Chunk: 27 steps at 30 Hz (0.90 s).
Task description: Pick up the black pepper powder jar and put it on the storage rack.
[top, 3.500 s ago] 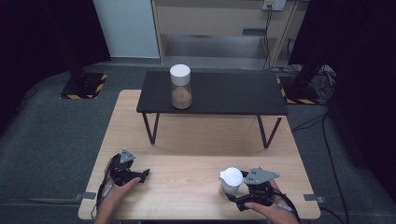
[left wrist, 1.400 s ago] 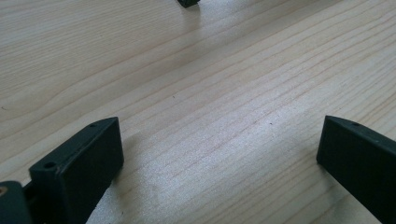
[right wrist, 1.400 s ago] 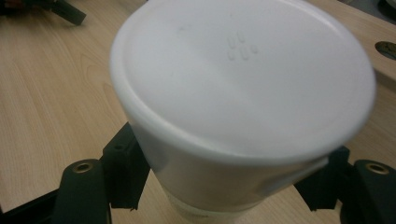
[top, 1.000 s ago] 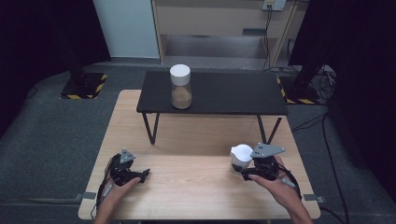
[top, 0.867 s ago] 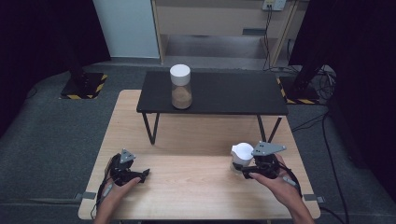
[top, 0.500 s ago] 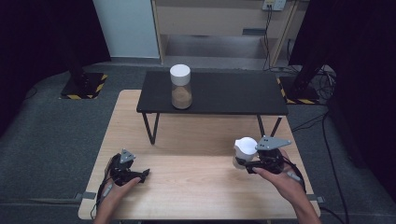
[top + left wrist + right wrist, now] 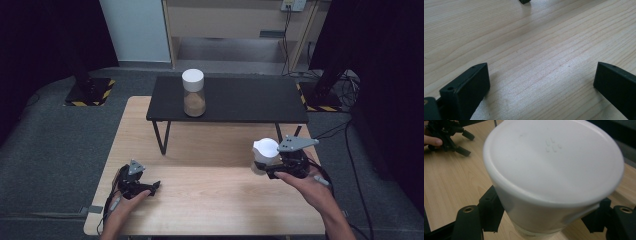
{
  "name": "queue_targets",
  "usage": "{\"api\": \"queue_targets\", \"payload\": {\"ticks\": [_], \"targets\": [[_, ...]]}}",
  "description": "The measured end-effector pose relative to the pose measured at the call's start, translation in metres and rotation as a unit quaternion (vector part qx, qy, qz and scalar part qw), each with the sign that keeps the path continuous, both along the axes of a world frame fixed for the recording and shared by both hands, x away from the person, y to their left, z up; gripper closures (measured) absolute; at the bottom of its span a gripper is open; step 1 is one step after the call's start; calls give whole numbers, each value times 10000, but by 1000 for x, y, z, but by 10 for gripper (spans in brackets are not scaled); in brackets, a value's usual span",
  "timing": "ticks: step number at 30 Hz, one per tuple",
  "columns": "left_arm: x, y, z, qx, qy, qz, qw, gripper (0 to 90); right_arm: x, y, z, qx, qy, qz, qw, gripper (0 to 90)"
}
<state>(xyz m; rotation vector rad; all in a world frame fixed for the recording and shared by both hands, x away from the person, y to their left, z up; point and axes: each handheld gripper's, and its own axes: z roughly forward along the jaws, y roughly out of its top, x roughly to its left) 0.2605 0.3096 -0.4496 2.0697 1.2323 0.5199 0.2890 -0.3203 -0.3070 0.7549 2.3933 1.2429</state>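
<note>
Lifted and carried away from the person since a few seconds ago, the white-lidded jar now hangs above the right part of the wooden table, closer to the black shelf than before. It sits between the two black jaws of the right gripper, which are clamped on its sides just under the lid; in the right gripper view the broad white lid tilts toward the camera and the pads press in from either side. The person's right hand grips the tool from behind, with the grey three-cornered plate on top.

Across the table, the left gripper rests low on the wood near the front left, in the left hand, and has not shifted. Its jaws stand wide apart with bare wood grain between them.

On the black shelf farther back stands a second jar, white-capped, with brown contents in its lower half.
</note>
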Motion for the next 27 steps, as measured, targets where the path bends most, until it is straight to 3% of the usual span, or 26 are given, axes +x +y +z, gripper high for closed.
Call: {"api": "queue_targets", "payload": {"ticks": [20,27], "targets": [[0,0,0,0,2,-3,10000,0,2,-5,63,-66,1,14,10000,312],[0,0,0,1,3,-5,10000,0,4,-5,77,-54,10,37,10000,312]]}}
